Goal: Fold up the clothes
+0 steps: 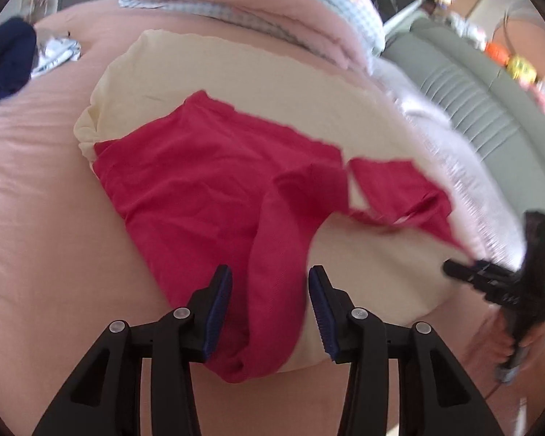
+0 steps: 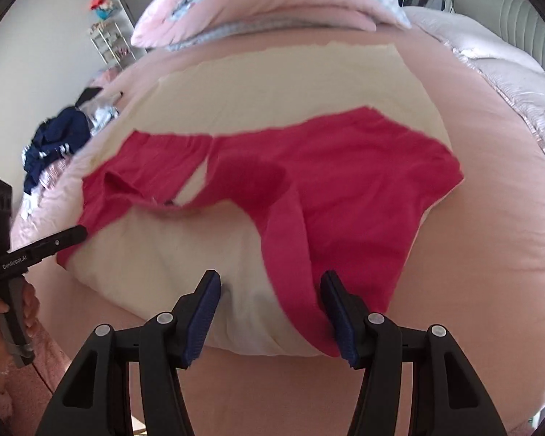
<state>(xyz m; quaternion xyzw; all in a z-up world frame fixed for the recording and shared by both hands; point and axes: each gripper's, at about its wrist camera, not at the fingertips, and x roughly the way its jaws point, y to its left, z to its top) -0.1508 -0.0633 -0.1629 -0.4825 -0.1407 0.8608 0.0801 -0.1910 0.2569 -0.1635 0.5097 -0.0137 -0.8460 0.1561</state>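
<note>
The red garment (image 1: pixel 200 189) lies spread on a cream cushion (image 1: pixel 236 72) on the pink bed (image 1: pixel 36 200), one part doubled over with a sleeve-like strip trailing toward the near edge. The left claw (image 1: pixel 270 298) and the right claw (image 2: pixel 270 303) both stand released, pads clear of the cloth between them. I judge the folding barely begun; a dark blue pile (image 2: pixel 60 134) at the far left waits unfolded
</note>
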